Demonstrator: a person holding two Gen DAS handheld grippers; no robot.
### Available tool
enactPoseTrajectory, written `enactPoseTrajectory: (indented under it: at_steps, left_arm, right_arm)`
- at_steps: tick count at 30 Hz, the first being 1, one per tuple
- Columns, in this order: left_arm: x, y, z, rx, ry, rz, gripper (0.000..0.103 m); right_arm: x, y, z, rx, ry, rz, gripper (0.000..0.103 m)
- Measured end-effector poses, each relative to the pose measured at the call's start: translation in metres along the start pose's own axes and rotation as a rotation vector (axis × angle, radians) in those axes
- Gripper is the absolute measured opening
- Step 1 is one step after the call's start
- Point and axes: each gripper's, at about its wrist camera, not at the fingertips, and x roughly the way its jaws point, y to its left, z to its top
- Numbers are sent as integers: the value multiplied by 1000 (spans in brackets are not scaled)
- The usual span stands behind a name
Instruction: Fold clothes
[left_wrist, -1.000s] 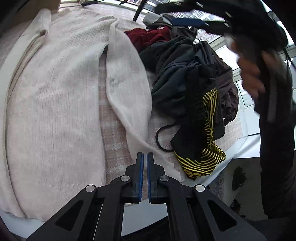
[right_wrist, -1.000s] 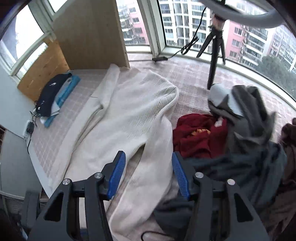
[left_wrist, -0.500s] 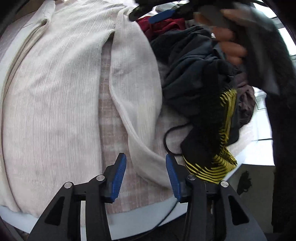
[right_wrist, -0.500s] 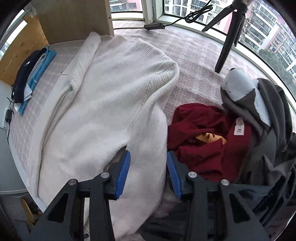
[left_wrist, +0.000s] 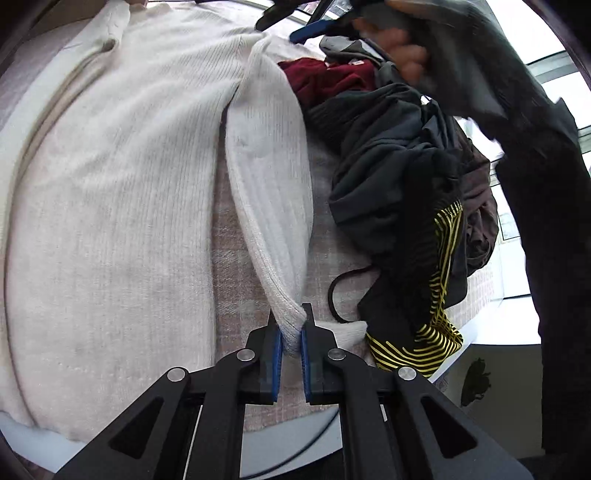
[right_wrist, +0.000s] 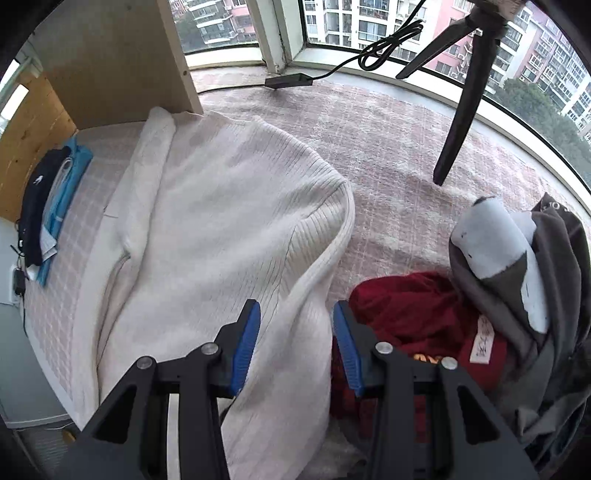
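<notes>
**Left tongs pinch the sweater cuff; right tongs spread over the sleeve**

Left wrist view: the left gripper (left_wrist: 291, 341) has its blue pads pressed onto the cuff end of the sleeve (left_wrist: 269, 177) of a cream ribbed sweater (left_wrist: 110, 192). The sweater lies flat on a pinkish checked cloth (left_wrist: 229, 266) covering the table, its body filling the left side of the picture, the sleeve running down the middle toward the tongs. To the right of the sleeve sits a heap of dark clothes (left_wrist: 399, 162), with a black and yellow striped piece (left_wrist: 436, 295) at its near end and a red garment (left_wrist: 328, 77) at the far end. A thin black cord (left_wrist: 340, 291) loops on the cloth just beside the cuff.

Right wrist view: the right gripper (right_wrist: 293, 347) is spread wide, one finger on each side of the upper sleeve (right_wrist: 299, 350) near the shoulder, not gripping it. The sweater (right_wrist: 221, 221) stretches away to the left. The red garment (right_wrist: 410, 317) lies just right of the tongs, a grey and white garment (right_wrist: 517, 266) beyond it. A black tripod leg (right_wrist: 461, 110) stands on the cloth by the window, and folded dark and blue clothes (right_wrist: 48, 206) lie at the far left.
</notes>
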Motion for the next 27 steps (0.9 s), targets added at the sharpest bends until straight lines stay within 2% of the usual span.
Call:
enactPoseTrajectory:
  at_steps: [3,5,6,7,13,17,19,21,22,23,24,26,27]
  left_arm:
    - [0,3,0,-6,2,0,8]
    - [3,3,3,-10,4,-6,8]
    - [3,3,3,-14,3,-12,8]
    - [2,3,3,-13,3,-22,8]
    - [-26,5,4,2,-32,-119,8]
    - [-61,29,2,-26,-85,-159,8]
    - [-68,52,-1,-42,-102,-119,9]
    - [-64,79,-2,-75,-87,-3,11]
    - [-62,93,-3,-94,-75,62,11]
    - [-61,105,-4,-117,-66,101,11]
    - [-63,115,-6,-137,-63,121,11]
    - [-73,124,-12,-147,-72,133,12]
    - [-76,122,-16,-128,-76,127,16]
  right_arm:
    - [22,1,10,12,70,-46,41]
    - [29,0,13,-3,73,-95,34]
    - [31,-2,14,0,74,-101,14]
    - [33,-6,15,13,77,-84,4]
    - [1,-17,24,76,-8,21,4]
    - [-21,9,44,23,-30,33,4]
    - [-7,30,56,-18,-5,40,5]
    - [14,51,64,-61,31,39,9]
    - [24,58,63,-62,51,-9,10]
    - [29,62,63,-63,61,-13,10]
    - [33,64,61,-62,67,-9,10]
    - [21,59,53,-42,41,67,10]
    - [10,55,46,-44,17,84,10]
